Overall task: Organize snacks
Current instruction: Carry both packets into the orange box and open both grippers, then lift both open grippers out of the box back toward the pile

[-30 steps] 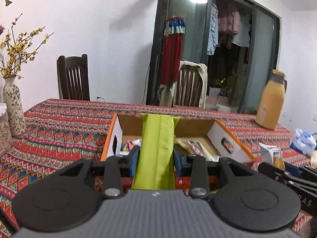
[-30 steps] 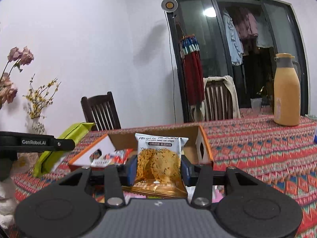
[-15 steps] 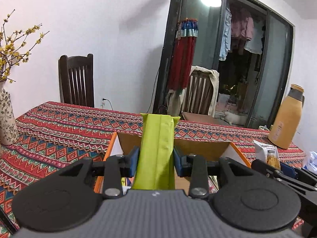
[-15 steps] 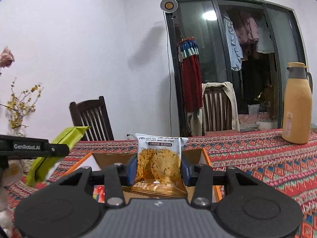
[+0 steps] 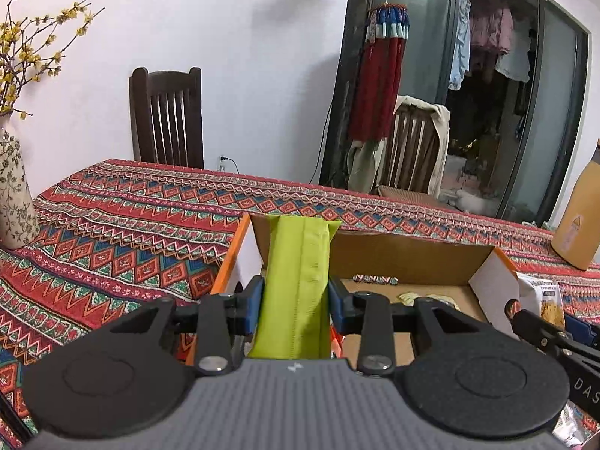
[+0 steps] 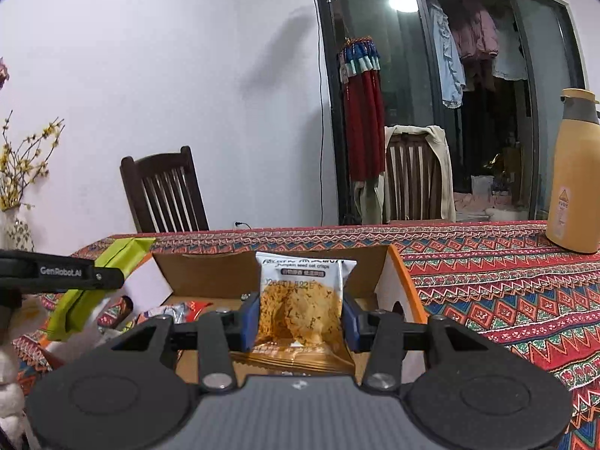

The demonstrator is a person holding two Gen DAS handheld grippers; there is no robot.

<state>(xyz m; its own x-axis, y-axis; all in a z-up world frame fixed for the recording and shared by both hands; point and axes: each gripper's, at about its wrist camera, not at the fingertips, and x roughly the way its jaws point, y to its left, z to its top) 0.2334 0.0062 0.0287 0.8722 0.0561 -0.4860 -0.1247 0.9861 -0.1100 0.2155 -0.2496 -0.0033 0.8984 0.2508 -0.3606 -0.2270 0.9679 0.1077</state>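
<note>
My left gripper is shut on a lime-green snack packet, held lengthwise over the left end of an open cardboard box with orange edges. My right gripper is shut on a white packet of oat crisps, held upright over the same box near its right end. In the right wrist view the left gripper's arm and the green packet show at the left. The crisp packet shows at the right of the left wrist view. Several small wrapped snacks lie inside the box.
The box sits on a table with a red patterned cloth. A floral vase stands at the left. A tan thermos jug stands at the right. Two wooden chairs stand behind the table before a glass door.
Both grippers moved forward over the box, each keeping its packet. The box's inside now lies close under them, and the vase has slid to the left edge of the view.
</note>
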